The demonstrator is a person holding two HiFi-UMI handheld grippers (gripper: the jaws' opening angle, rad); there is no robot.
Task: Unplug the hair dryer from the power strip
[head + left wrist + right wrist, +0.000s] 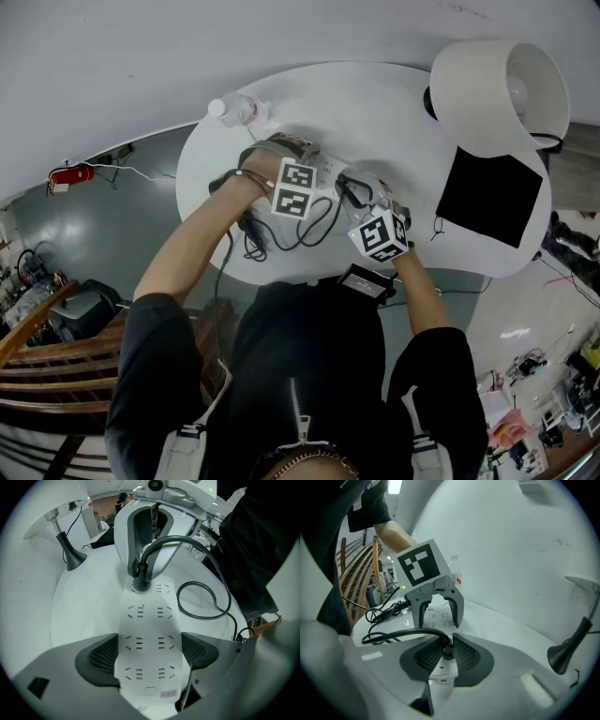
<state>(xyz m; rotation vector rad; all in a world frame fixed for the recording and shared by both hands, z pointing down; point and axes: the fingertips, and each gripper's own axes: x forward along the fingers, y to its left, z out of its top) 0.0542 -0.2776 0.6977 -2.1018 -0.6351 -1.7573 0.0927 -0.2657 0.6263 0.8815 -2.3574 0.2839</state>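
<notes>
The hair dryer's black plug (448, 654) sits in the end socket of a white power strip (150, 620). It is pinched between the narrowly parted jaws of the right gripper (447, 645), whose ribbed pads close on it from both sides just above the strip's face. The left gripper (150, 654) points almost straight down over the strip's other end, its jaws set wider and its pads pressed to the two long edges. That hold appears meant to pin the strip to the round white counter (375, 103), so that the plug, not the strip, comes away when pulled. The strip lies flat on the counter in front of the person, and its other visible sockets are empty. The black cord (206, 602) arches out of the plug and loops across the counter toward the person; the dryer itself cannot be picked out in any view. The only container in sight is a clear plastic bottle (236, 110) at the counter's far edge, and its contents cannot be made out. A white-shaded lamp (497, 84) and a black square mat (492, 197) occupy the counter's right side, apart from the work.
</notes>
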